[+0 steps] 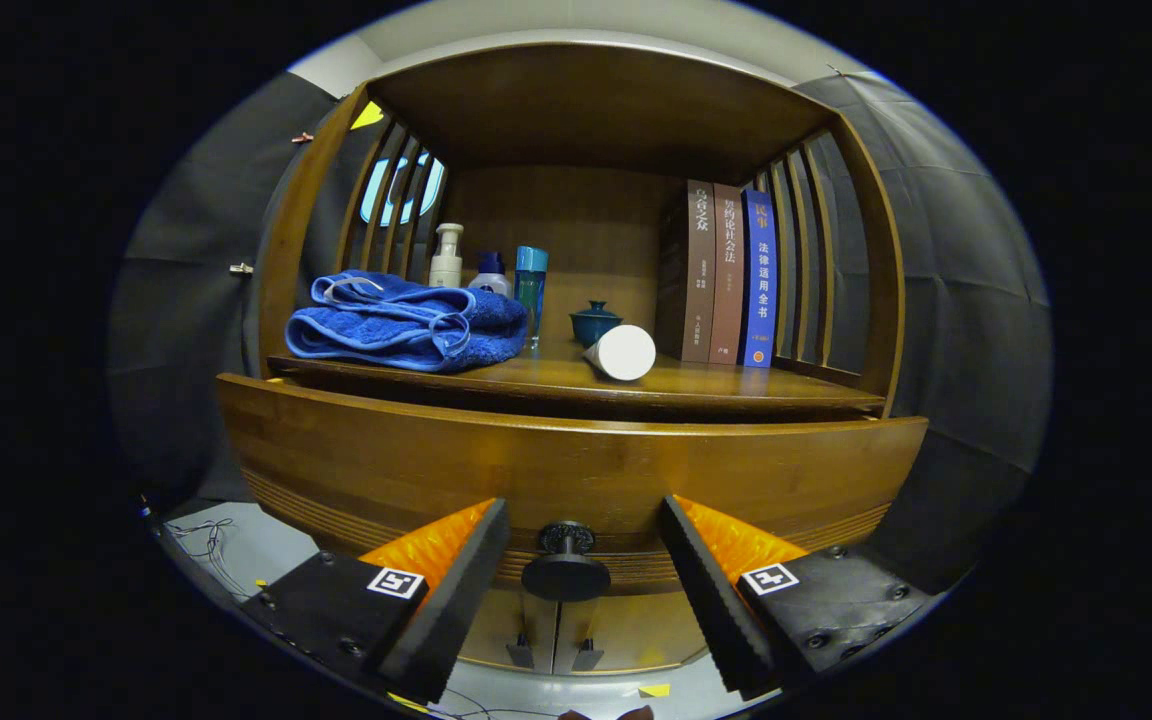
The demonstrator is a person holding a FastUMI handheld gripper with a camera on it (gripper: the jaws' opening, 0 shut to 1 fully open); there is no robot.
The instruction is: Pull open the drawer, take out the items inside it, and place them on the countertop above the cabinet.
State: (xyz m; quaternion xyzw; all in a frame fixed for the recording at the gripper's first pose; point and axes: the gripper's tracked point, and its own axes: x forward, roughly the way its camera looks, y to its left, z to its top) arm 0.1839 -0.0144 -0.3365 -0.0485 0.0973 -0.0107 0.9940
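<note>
Facing the wooden cabinet (576, 300) head-on, the gripper (584, 540) sits low in front of the drawer (436, 470), fingers spread wide apart and gripping nothing. The round dark knob (566, 565) of the drawer lies in the gap between the two fingers, roughly centred, touching neither. The drawer front stands forward of the shelf edge, so it looks partly pulled out; its inside is hidden from this angle. On the countertop (726, 385) above the drawer: a folded blue towel (406, 325) at the left, a white pump bottle (447, 257) behind it, a small bottle with a dark blue cap (490, 274) just beside that, then a taller clear bottle with a light blue cap (531, 290). A dark teal lidded cup (595, 322) sits near the middle toward the back, with a white cylinder (622, 352) lying on its side just in front of it. Three upright books (726, 275) stand at the right, against the slatted side. Loose wires (206, 535) lie on the pale floor at the lower left.
</note>
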